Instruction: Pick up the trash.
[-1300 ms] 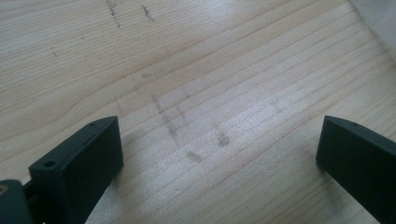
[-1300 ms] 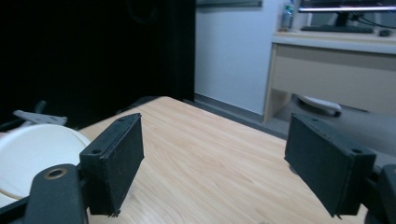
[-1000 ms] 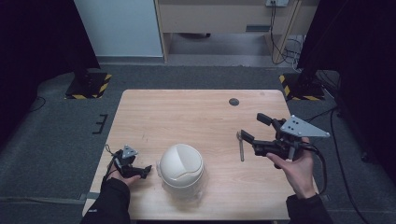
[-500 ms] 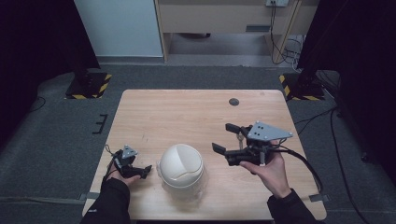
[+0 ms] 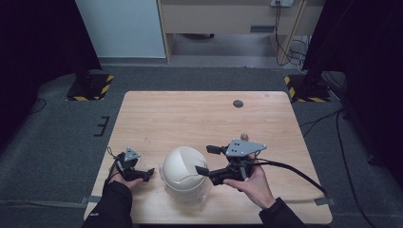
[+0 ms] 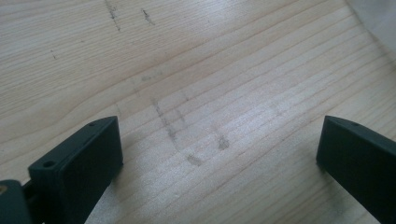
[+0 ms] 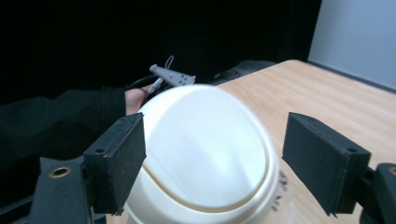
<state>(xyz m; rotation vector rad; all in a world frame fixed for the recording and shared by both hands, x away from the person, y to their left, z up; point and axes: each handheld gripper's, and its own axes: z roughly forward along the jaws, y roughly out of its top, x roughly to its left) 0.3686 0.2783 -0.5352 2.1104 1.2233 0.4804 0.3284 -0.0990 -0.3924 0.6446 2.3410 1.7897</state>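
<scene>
I can read no brand, label or writing on anything here; the white domed lid [image 5: 183, 166] is plain, with a thin seam line curving round it in the right gripper view [image 7: 205, 154]. It sits near the table's [image 5: 199, 118] front edge, about midway between the left and right edges, on top of a clear container [image 5: 190, 194] whose lower part is hard to make out in the high view; I think it is a transparent tub, but glare and blur leave that uncertain.

My right gripper [image 5: 205, 159] lies roughly level, held from below by the right hand [image 5: 249, 180], pointing toward the table's left edge with its jaws wide apart on either side of the lid's right flank. In the right gripper view [image 7: 212, 163] the lid sits between the jaws, close to the one at the left of that view, though I cannot tell whether it touches; the other stands clear of it.

My left gripper [image 5: 148, 172] rests low at the front-left corner, gripped by the left hand [image 5: 122, 176], its tips just beside the lid's left side. The left gripper view [image 6: 219, 149] has both jaws spread wide over bare scuffed wood, with a pale blurred sliver at the top right corner.

A small dark disc [image 5: 238, 103] lies near the far edge, and a tiny knob-like thing [image 5: 244, 137], too small to identify, sits behind the right gripper.
</scene>
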